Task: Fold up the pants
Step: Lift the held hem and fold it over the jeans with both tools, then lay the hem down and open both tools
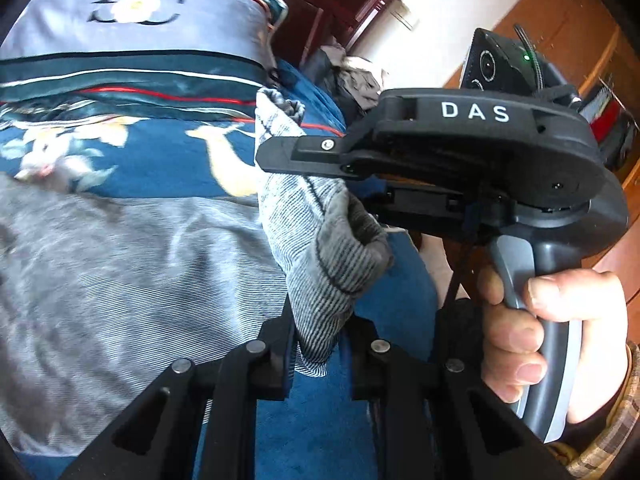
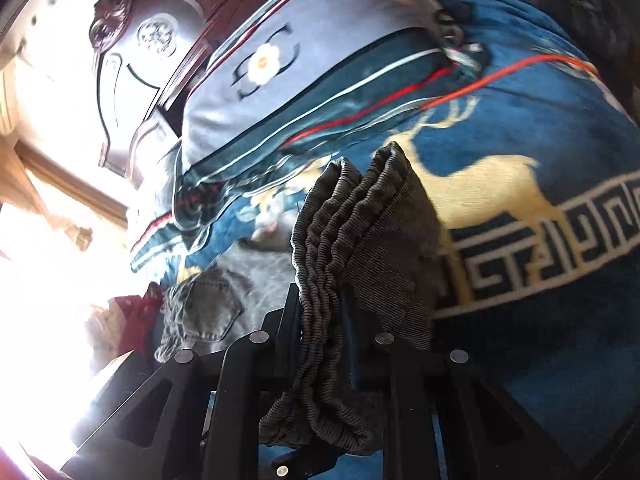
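The grey ribbed pants [image 1: 132,280] lie spread over a blue blanket [image 1: 160,160] on a bed, with one edge lifted. My left gripper [image 1: 316,344] is shut on that lifted edge of the pants. My right gripper [image 1: 320,184] shows in the left wrist view, held by a hand, shut on the pants just above the left one. In the right wrist view my right gripper [image 2: 324,332] is shut on the gathered elastic waistband [image 2: 348,240], which stands bunched between its fingers. More pants fabric, with a pocket [image 2: 212,312], lies to the left.
A grey and teal pillow [image 1: 132,40] lies at the head of the bed against a dark carved headboard [image 2: 132,60]. The blue blanket [image 2: 540,200] carries a yellow deer pattern. A pile of clothes [image 1: 352,76] sits beyond. Wooden cabinets [image 1: 560,20] stand at the right.
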{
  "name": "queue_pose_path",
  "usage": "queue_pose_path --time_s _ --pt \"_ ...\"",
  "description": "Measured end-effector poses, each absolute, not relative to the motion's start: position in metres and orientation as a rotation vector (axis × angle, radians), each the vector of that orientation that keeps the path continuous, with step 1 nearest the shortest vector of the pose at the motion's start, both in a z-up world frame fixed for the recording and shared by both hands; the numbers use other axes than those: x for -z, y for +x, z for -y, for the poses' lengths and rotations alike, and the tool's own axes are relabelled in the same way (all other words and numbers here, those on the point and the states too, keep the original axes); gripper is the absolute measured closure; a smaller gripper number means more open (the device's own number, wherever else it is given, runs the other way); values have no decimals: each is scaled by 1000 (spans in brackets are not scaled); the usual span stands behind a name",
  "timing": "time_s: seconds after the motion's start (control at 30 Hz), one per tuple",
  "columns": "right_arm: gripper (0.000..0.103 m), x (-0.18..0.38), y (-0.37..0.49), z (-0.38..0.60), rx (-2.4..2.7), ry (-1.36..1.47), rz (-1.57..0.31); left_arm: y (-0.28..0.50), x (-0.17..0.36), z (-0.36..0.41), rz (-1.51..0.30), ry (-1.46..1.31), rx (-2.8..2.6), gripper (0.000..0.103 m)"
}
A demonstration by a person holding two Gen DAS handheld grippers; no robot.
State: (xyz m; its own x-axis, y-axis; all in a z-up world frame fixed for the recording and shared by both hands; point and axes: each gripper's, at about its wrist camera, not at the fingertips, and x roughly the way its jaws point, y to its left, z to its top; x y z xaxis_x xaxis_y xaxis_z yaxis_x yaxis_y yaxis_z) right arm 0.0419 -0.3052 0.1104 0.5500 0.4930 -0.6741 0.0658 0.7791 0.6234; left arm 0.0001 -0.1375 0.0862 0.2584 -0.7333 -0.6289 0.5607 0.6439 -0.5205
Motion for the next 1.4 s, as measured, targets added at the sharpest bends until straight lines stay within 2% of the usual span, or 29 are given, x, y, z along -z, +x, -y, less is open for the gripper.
queue_pose_path --time_s 0.3,0.5,0.57,0.6,0.67,0.83,1.0,1.1,1.37,1.4 --pt "86 -99 76 226 -358 561 -1048 12 -67 68 -995 -322 777 83" --pt "86 -65 94 178 -380 501 -1154 15 -31 33 -1079 -414 695 82" --pt "83 -49 97 164 -375 479 -1195 14 -22 27 -1098 -428 680 81" --pt "82 -45 98 161 -374 477 -1207 13 -18 24 -1108 -433 673 79" --pt "69 -32 99 155 -385 488 -1243 12 -14 20 -1117 -443 660 74" --pt "54 -34 95 162 -405 553 -1233 10 -14 8 -1115 -475 658 63" --pt "50 -69 71 203 -366 621 -1105 12 -24 5 -1100 -475 651 46" --pt "50 -79 46 232 -284 621 -1055 11 -34 -3 -1089 -495 649 40" --pt "49 -33 3 267 -141 719 -1121 32 -23 -3 -1220 -554 546 38" --pt "49 -25 1 268 -136 737 -1136 35 -21 -2 -1235 -556 532 41"
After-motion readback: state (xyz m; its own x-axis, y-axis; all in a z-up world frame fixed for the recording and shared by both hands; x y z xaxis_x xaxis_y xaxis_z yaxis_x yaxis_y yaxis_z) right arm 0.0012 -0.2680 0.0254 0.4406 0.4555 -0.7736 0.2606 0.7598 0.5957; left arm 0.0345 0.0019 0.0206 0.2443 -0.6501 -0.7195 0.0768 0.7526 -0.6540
